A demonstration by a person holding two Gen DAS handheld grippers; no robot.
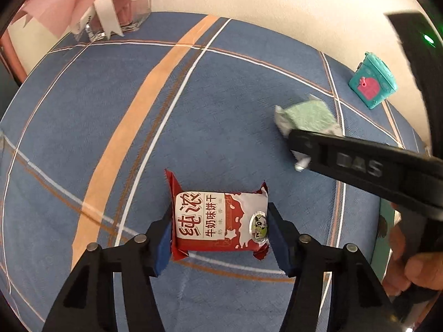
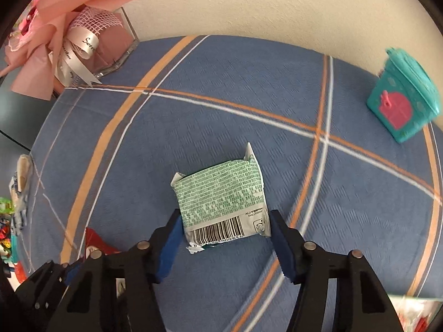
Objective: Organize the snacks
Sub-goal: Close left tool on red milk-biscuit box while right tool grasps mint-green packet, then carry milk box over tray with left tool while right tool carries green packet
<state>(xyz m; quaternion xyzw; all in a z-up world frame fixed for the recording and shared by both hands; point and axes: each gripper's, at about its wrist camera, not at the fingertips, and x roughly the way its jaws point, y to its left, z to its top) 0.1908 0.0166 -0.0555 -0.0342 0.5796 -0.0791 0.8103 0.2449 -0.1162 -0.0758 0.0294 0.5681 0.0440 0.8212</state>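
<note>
A red milk-biscuit packet (image 1: 220,220) lies on the blue striped tablecloth (image 1: 221,96). My left gripper (image 1: 220,231) straddles it, blue pads close to both ends, jaws spread about its width. A green-and-white snack packet (image 2: 224,202) lies barcode side up. My right gripper (image 2: 224,238) straddles its near end with small gaps at the pads. The right gripper's finger also shows in the left wrist view (image 1: 360,163), over the green packet (image 1: 307,117). The red packet's corner shows in the right wrist view (image 2: 95,242).
A teal toy house with a pink door (image 2: 402,103) stands at the far right, also in the left wrist view (image 1: 372,78). A glass vase with pink paper and ribbon (image 2: 83,41) stands at the far left. Several colourful snacks (image 2: 11,221) lie past the left table edge.
</note>
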